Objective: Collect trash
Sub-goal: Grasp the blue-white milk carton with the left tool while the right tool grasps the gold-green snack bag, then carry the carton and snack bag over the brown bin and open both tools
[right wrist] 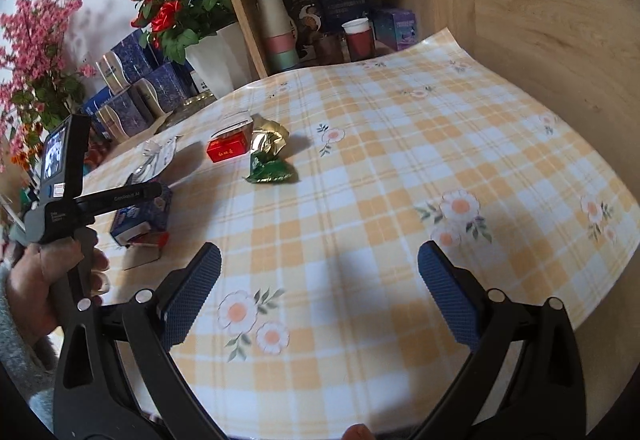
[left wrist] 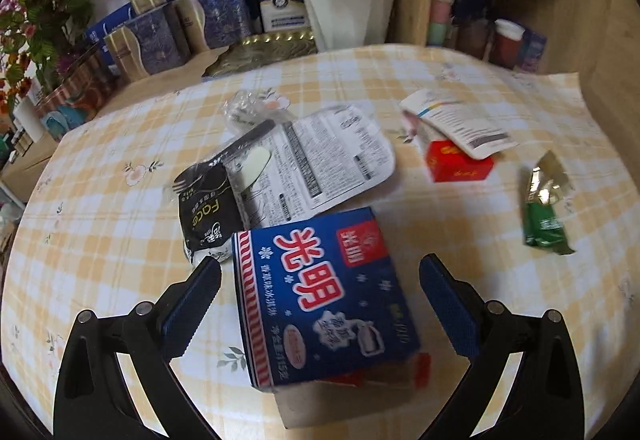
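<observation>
Yellow-checked floral tablecloth [left wrist: 120,240] carries our blue cardboard ice-cream box with red lettering [left wrist: 324,300], lying flat, one end torn open, between the wide-spread left gripper [left wrist: 320,272]; our right gripper [right wrist: 320,260] gapes empty.

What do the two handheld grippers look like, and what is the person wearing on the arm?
Both the left gripper and the right gripper have black plastic arms with round silver rivets and two fingers faced with dark blue, finely textured pads. The left tool's black-and-grey pistol handle carries a small screen and white lettering. A fuzzy light-grey sleeve covers the person's wrist.
</observation>
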